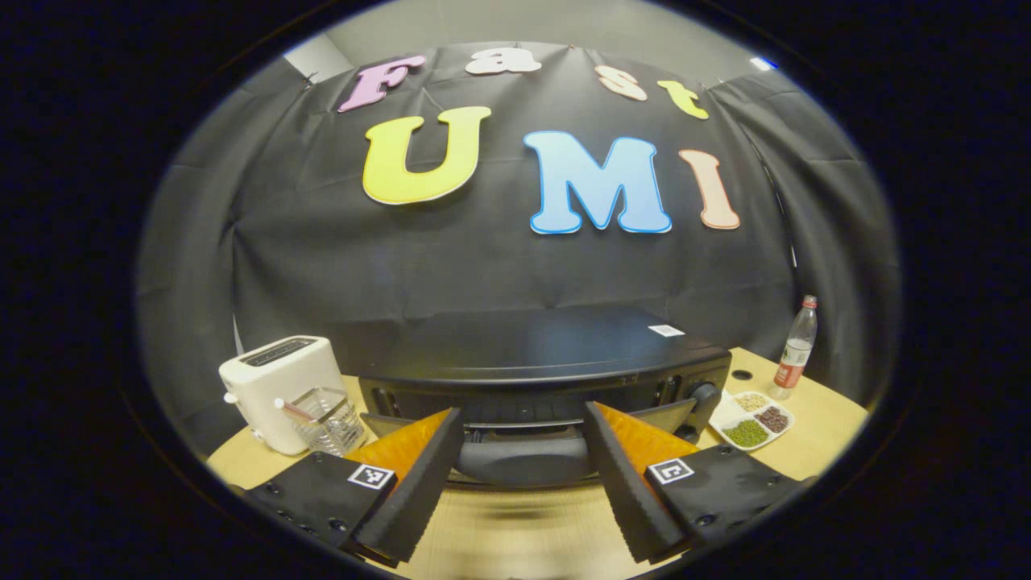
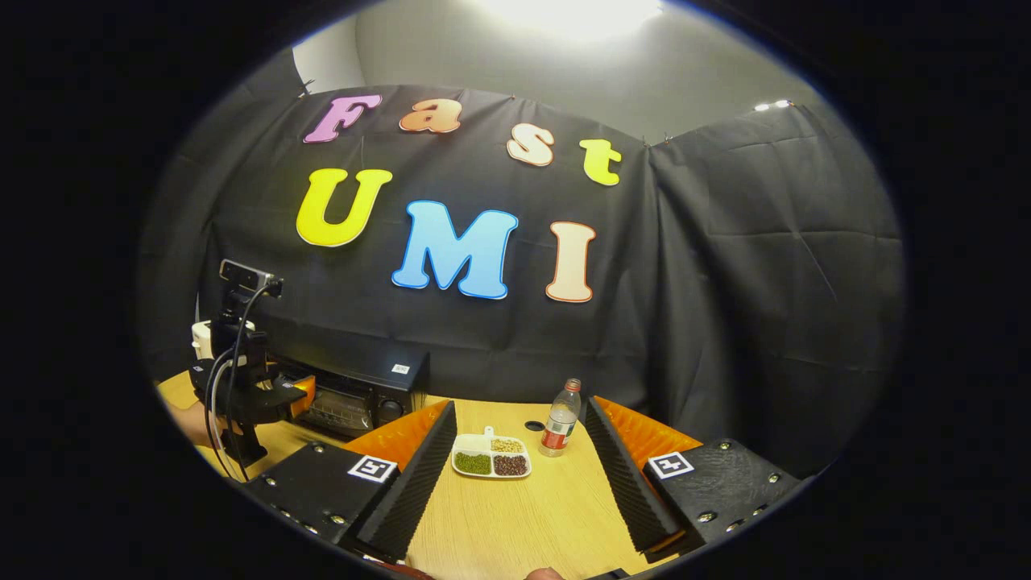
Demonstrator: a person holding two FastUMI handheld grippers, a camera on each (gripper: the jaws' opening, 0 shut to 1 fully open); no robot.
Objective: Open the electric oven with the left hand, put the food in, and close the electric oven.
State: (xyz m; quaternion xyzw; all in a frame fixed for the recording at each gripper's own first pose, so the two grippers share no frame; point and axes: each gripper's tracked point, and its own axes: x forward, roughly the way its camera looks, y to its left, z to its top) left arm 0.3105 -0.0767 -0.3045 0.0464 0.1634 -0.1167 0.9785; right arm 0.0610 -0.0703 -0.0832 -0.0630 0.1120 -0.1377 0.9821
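toaster left of oven; tray, perhaps touching, right

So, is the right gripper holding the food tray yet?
No, the right gripper is open, and the food tray lies untouched on the table ahead.

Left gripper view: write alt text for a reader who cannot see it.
The left claw is open right in front of a black electric oven, its fingers straddling the door handle without clamping it. A white toaster and a glass cup stand left of the oven; a divided tray of beans and a bottle stand to its right.
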